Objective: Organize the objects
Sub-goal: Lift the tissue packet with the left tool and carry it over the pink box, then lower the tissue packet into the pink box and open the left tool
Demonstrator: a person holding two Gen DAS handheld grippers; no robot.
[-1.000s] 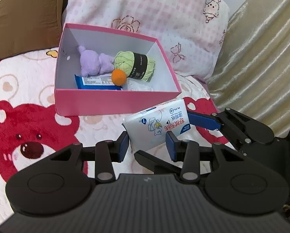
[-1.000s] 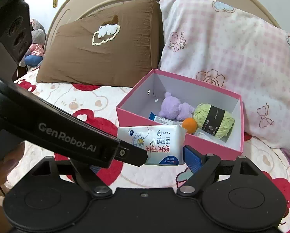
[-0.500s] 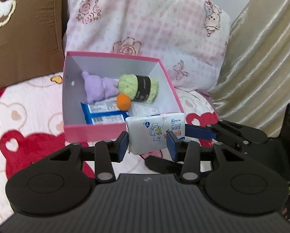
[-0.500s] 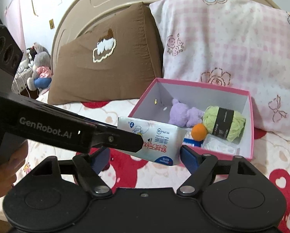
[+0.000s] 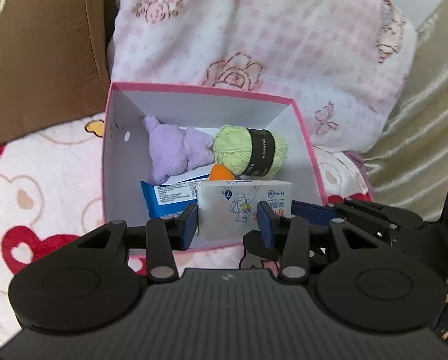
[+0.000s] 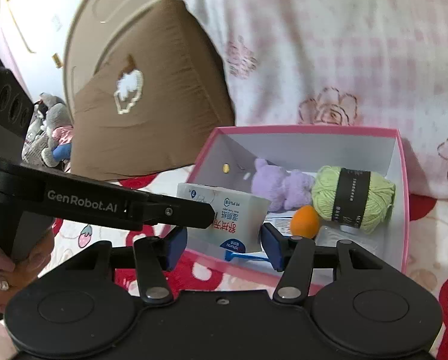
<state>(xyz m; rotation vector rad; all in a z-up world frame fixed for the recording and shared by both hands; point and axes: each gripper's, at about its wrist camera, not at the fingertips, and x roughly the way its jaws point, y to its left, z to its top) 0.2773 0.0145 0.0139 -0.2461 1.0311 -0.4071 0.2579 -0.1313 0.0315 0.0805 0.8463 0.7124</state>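
While gripped, the tissue pack [image 5: 242, 207] shows white cartoon-printed wrap.

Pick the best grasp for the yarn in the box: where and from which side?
Grip the yarn across its black band, coming from above. It lies on its side, long axis along the back wall of the box, with the plush at one end, so only the top is free.

Bed with pink bear-print cover [image 5: 43, 186]. Pink box [image 5: 109, 150] sat directly on it; brown pillow [image 5: 37, 45] far left, pink checked pillow [image 5: 254, 30] behind box.
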